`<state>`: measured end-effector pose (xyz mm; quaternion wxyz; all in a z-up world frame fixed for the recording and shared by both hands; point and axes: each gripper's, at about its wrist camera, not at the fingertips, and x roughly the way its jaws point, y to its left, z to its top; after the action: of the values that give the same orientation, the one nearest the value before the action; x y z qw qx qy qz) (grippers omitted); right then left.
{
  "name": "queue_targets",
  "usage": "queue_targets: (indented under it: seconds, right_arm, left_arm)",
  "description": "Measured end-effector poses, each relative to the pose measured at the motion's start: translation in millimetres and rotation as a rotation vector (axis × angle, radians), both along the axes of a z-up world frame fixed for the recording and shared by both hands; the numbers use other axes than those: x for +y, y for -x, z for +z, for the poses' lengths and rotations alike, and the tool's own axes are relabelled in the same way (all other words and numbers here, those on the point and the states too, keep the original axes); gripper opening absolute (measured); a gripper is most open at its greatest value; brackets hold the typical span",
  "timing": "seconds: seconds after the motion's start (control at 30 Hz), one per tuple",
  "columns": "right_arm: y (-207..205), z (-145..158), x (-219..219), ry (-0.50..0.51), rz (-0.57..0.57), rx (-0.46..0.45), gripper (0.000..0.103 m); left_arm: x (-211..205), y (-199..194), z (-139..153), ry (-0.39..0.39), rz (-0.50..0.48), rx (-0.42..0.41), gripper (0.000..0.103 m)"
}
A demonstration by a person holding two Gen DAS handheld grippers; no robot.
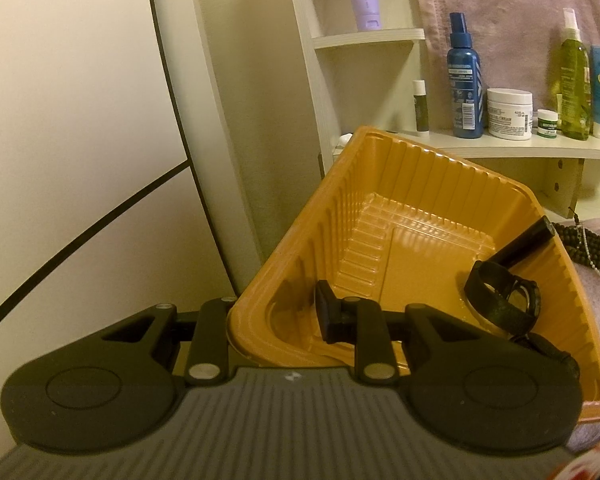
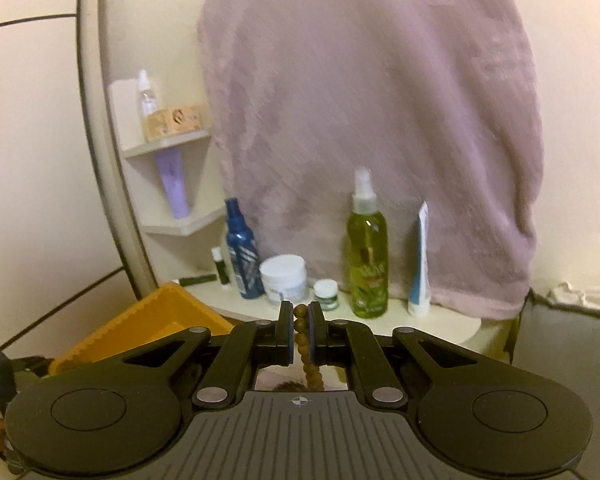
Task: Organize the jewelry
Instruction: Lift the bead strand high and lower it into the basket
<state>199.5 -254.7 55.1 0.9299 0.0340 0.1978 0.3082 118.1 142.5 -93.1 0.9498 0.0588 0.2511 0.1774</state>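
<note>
**Jewelry sort: tray part-filled, bead strand in transit**

While the left gripper (image 1: 278, 316) clamps the near wall of the orange plastic tray (image 1: 400, 184), one finger inside and one outside, the tray sits tilted above the lilac cloth (image 1: 596, 432).

Items already in tray: one black wristwatch (image 1: 500, 300), lying against the right-hand wall; one dark cylinder (image 1: 524, 244), propped on the rim, kind unclear.

Item in hand: a strand of brown wooden beads (image 2: 300, 334), pinched between the closed jaws of the right gripper (image 2: 300, 332), hanging down behind them, held up clear of the tray and to its right.

Items outstanding: a heap of dark beaded strands (image 1: 592, 248) and a thin pale chain, on the cloth just outside the tray.

Judged status: roughly midway; held strand goes in next.
</note>
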Motion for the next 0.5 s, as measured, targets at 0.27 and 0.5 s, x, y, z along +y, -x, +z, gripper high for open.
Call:
queue_targets:
  seconds: [0.27,0.5]
  right_arm:
    - [8,28,16,-0.025,0.047,-0.044,0.007]
    - [11,54,44,-0.068,0.141,-0.091,0.007]
  left_arm:
    - [0,0,0,-0.001,-0.003,-0.004,0.023]
    - [1,1,0,0.001,-0.009,-0.004,0.023]
